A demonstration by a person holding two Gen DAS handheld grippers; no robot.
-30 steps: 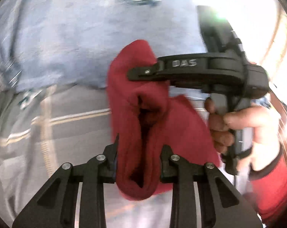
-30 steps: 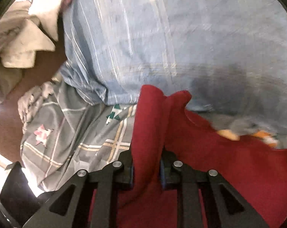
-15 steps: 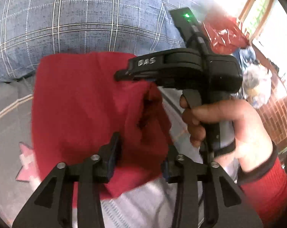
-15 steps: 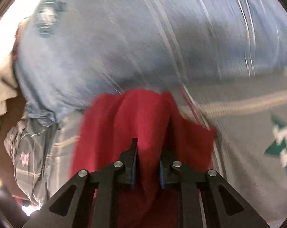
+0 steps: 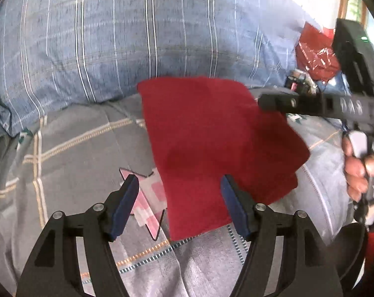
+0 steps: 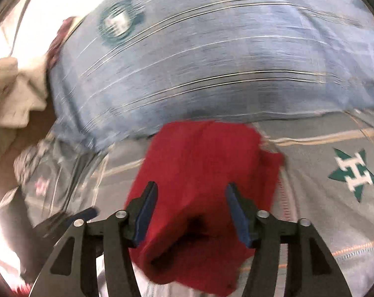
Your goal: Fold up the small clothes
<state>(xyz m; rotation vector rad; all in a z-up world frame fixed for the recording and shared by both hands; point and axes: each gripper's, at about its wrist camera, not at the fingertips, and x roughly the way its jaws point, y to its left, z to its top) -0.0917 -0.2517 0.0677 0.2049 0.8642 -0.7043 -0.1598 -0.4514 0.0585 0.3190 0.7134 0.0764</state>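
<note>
A small red cloth (image 5: 211, 136) lies folded and flat on the grey checked bedsheet (image 5: 75, 148), its far edge against a blue striped pillow (image 5: 137, 37). My left gripper (image 5: 178, 193) is open and empty, just above the cloth's near edge. My right gripper (image 6: 190, 201) is open and empty over the same red cloth (image 6: 206, 173), whose near end bunches up between the jaws. The right gripper also shows in the left wrist view (image 5: 268, 102), at the cloth's right side, held by a hand.
The blue pillow (image 6: 211, 57) fills the far side. Beige cloths (image 6: 13, 94) lie at the left beyond the bed edge. A red plastic bag (image 5: 315, 52) and small items sit at the far right. A green star print (image 6: 353, 173) marks the sheet.
Both grippers have opened and let go of the red cloth. It was held up bunched a second ago and now lies flat on the bed. The right gripper has drawn back to the right.
</note>
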